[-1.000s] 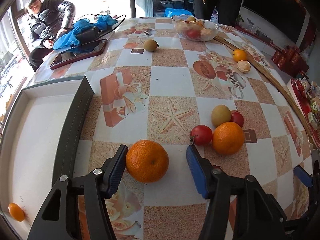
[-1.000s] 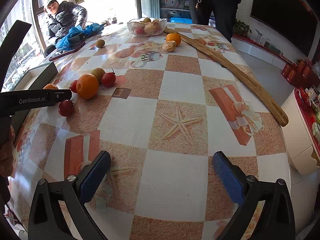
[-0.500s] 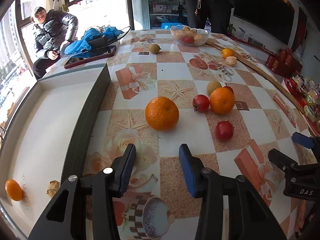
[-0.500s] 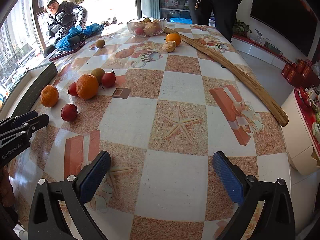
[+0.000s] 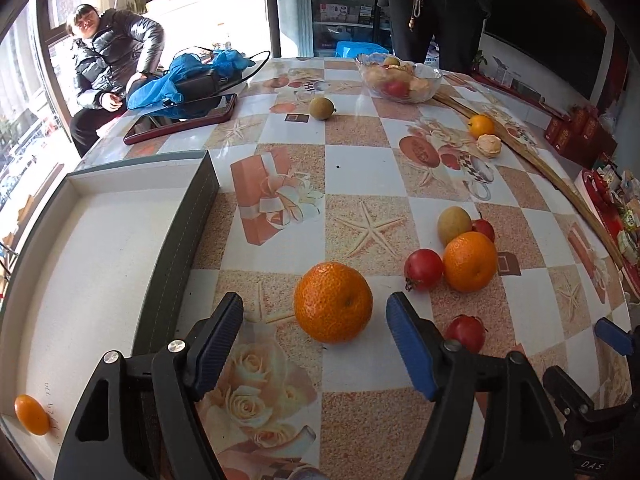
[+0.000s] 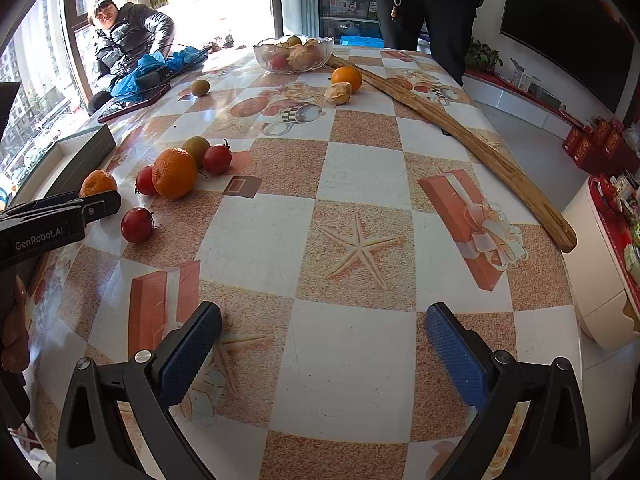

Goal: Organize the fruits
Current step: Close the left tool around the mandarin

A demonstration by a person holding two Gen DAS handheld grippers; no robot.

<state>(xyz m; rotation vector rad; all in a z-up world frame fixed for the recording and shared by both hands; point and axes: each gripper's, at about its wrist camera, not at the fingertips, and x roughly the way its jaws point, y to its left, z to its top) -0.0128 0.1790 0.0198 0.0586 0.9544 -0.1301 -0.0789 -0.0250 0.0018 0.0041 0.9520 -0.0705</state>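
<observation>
Fruit scattered on the patterned surface [image 5: 360, 152], tray at nine o'clock

The white tray [image 5: 100, 264] holds one small orange [image 5: 31, 414]. The left hand-held gripper [image 5: 314, 330] gapes around a large orange [image 5: 333, 307] without touching it, seemingly. The right hand-held gripper [image 6: 322, 354] is spread wide, holding nothing. Two o'clock of the orange: tomatoes [image 5: 423, 269] clustered beside a second orange [image 5: 470, 261].

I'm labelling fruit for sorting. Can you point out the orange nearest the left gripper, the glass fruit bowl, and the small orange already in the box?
nearest orange [image 5: 333, 307], left wrist view, centre of peel.
glass fruit bowl [image 5: 432, 84], left wrist view, right wall.
small orange in box [image 5: 31, 414], left wrist view, middle.
</observation>
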